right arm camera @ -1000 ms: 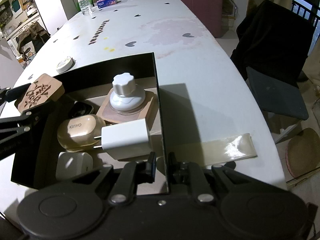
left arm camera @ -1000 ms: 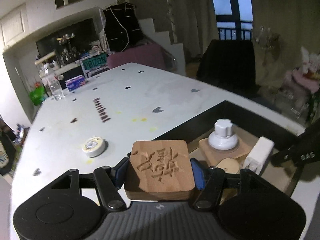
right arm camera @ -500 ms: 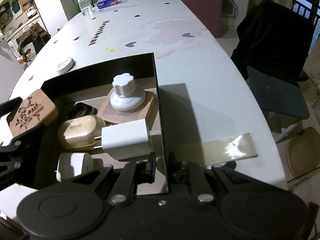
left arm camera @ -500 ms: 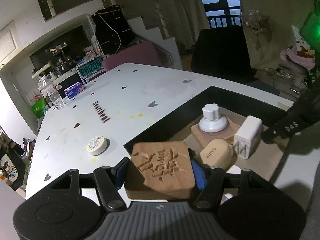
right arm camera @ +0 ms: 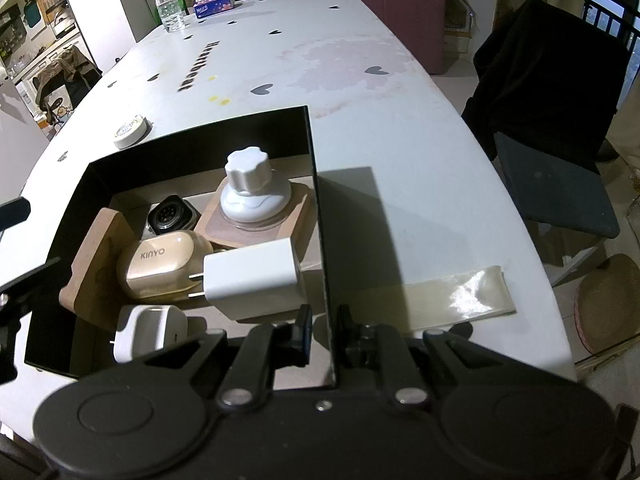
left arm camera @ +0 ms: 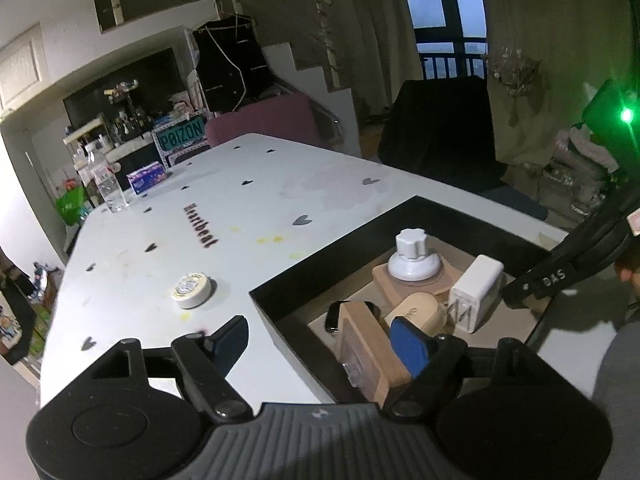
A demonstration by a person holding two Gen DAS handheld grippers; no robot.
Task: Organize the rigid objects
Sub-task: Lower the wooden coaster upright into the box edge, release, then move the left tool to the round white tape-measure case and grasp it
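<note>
Left gripper [left arm camera: 320, 342] opening, wooden block [left arm camera: 370, 354] released, leaning in box [right arm camera: 200, 140] ahead; right gripper [right arm camera: 325, 330] clamps box wall.

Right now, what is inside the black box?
The black box holds a white knob on a wooden base, watch, KINYO case, two chargers, tilted wooden block. Anything beneath stays hidden.

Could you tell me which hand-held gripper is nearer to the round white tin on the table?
Left. The left hand-held gripper, its jaws opening, sits just short of the round tin; the right hand-held gripper pinches the box wall at the opposite side.
</note>
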